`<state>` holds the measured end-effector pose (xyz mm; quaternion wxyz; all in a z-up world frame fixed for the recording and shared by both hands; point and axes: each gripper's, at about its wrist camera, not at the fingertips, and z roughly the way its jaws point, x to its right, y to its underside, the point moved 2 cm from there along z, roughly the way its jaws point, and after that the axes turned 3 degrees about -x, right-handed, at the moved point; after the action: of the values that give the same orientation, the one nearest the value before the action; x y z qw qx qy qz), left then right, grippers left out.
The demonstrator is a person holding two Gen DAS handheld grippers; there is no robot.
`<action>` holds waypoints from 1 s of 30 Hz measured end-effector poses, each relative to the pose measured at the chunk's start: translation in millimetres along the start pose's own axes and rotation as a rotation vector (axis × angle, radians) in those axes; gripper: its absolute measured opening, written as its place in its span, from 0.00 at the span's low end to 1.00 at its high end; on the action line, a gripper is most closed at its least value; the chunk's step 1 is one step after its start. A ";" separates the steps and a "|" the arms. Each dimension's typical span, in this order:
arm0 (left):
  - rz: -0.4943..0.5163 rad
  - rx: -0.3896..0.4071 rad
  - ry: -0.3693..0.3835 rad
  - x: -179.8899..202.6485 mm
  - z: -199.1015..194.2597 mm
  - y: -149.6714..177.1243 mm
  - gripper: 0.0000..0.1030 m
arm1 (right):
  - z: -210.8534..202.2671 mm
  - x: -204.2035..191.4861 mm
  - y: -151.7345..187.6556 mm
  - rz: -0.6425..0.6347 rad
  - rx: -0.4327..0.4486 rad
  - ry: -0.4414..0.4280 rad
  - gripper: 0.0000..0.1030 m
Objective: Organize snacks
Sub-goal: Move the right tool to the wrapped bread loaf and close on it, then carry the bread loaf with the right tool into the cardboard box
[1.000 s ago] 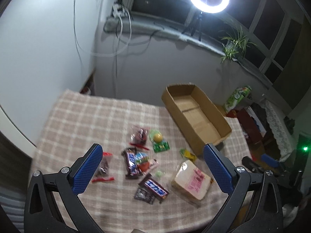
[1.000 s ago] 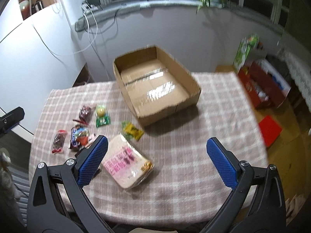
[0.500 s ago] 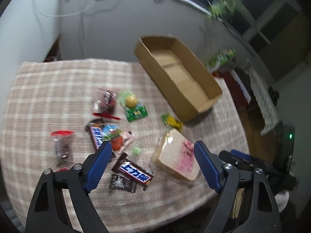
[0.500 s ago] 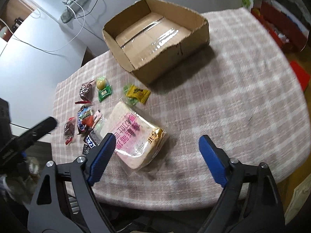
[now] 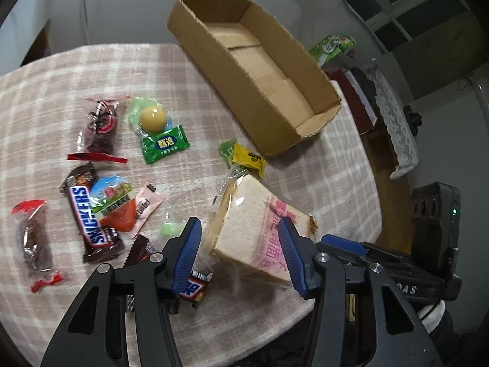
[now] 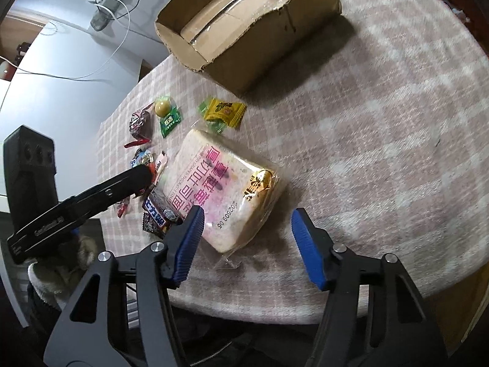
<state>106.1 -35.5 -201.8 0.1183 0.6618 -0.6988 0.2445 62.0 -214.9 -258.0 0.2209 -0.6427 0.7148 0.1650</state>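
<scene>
A bagged bread loaf with pink print (image 5: 256, 223) (image 6: 220, 186) lies near the table's front edge. My left gripper (image 5: 238, 244) is open, its blue pads (image 5: 189, 244) on either side of the loaf's near end; contact is unclear. My right gripper (image 6: 244, 229) is open just above the loaf's near corner. An empty cardboard box (image 5: 253, 61) (image 6: 244, 21) stands behind. Small snacks lie to the left: a Snickers bar (image 5: 87, 214), a green candy (image 5: 163, 145), a yellow packet (image 5: 247, 159) (image 6: 224, 111), dark plum packets (image 5: 101, 125).
The table wears a pink checked cloth (image 6: 382, 122). The left gripper's body (image 6: 61, 211) crosses the right wrist view at left; the right one (image 5: 428, 244) shows at right in the left wrist view. Boxes and clutter (image 5: 333, 46) stand beyond the table.
Both grippers have dropped and closed in on the bread loaf from high above the table. Their jaws have narrowed somewhat.
</scene>
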 end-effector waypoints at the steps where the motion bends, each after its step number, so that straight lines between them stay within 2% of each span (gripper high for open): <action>1: -0.001 -0.012 0.005 -0.9 3.6 -1.2 0.49 | 0.9 0.3 -0.6 0.003 -0.001 -0.002 0.61; 5: -0.010 -0.040 0.009 -3.4 15.4 -3.3 0.49 | 4.5 0.8 -0.9 0.006 -0.007 -0.009 0.59; 7: -0.014 -0.056 0.020 -5.4 20.2 -2.4 0.49 | 9.7 -1.0 -2.3 0.002 -0.017 -0.016 0.53; 12: -0.038 -0.088 0.030 -9.3 31.7 -0.5 0.49 | 19.5 0.8 -4.1 0.016 -0.036 -0.045 0.47; 21: -0.031 -0.086 0.025 -7.6 31.7 3.5 0.49 | 18.3 -6.7 -7.1 -0.022 -0.020 -0.019 0.45; 30: -0.002 -0.056 0.025 6.1 16.6 11.3 0.49 | -8.2 -13.7 -9.2 -0.065 0.033 -0.004 0.45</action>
<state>97.1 -49.0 -215.1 0.1458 0.6557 -0.7032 0.2330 71.3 -208.6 -243.4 0.2383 -0.6615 0.6957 0.1473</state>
